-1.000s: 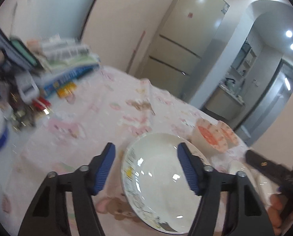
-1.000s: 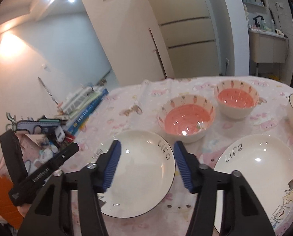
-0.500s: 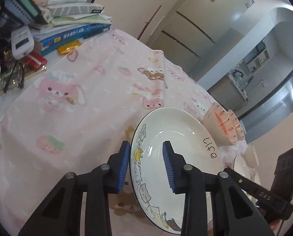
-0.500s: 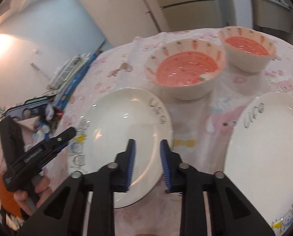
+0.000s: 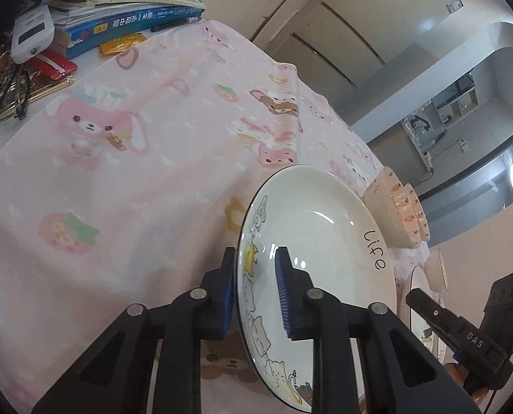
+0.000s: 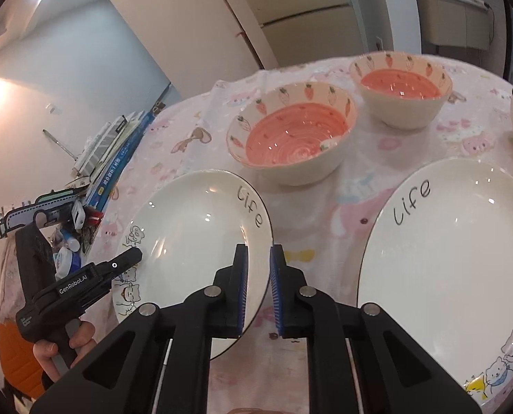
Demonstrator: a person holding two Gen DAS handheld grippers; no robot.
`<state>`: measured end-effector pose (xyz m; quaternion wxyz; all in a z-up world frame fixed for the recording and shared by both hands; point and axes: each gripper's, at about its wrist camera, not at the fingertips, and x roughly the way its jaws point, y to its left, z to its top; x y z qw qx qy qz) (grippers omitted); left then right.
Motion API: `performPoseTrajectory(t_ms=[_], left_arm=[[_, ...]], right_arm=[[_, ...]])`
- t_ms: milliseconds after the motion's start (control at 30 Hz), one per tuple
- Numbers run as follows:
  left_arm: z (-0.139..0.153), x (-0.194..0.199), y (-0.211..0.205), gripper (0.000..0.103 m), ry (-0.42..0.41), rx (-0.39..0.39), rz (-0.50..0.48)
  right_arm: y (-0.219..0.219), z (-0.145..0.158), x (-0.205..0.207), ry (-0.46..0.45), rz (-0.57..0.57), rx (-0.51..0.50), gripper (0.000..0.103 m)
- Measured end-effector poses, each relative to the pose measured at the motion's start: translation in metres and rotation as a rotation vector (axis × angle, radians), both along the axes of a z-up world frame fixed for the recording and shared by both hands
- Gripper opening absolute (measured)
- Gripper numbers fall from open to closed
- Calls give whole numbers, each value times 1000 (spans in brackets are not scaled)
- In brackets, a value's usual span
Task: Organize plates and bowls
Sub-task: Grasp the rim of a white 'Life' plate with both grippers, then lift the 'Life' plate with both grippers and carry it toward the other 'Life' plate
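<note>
Both grippers pinch the same white "Life" plate (image 6: 194, 241) from opposite rims: the left gripper (image 5: 254, 293) has its jaws clenched on the cat-drawn edge, and the right gripper (image 6: 258, 289) has its jaws clamped on the near right rim. Beside it on the pink cartoon tablecloth (image 5: 118, 158) covering the table lies a second "Life" plate (image 6: 446, 258), with two carrot-patterned pink bowls (image 6: 291, 138) just behind and a stack of books (image 5: 129, 17) at the far edge.

Right gripper (image 6: 258, 288) clamps left plate (image 6: 191, 241) rim; left gripper (image 6: 132, 258) grips opposite edge
</note>
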<state>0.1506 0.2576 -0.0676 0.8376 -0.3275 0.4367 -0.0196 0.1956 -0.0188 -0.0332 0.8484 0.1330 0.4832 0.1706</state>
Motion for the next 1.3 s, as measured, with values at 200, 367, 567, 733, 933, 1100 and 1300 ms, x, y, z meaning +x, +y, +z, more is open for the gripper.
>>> performPoseTrajectory(t_ms=[200, 367, 567, 733, 933, 1100, 1300], left_arm=[[-4, 1, 6, 11, 5, -24, 8], [-4, -1, 8, 11, 4, -32, 12], [-4, 0, 9, 11, 4, -29, 10], [-4, -1, 9, 11, 0, -18, 9], [-3, 0, 5, 12, -3, -6, 3], [0, -2, 1, 12, -7, 30, 19], [14, -6, -11, 12, -65, 127, 1]], right_arm=[[2, -20, 9, 110, 8, -6, 16], [6, -28, 11, 142, 31, 21, 15], [3, -44, 18, 215, 50, 113, 15], [11, -42, 15, 181, 74, 82, 15], [10, -43, 16, 183, 65, 84, 13], [12, -41, 14, 174, 79, 50, 13], [8, -28, 9, 149, 91, 62, 15]])
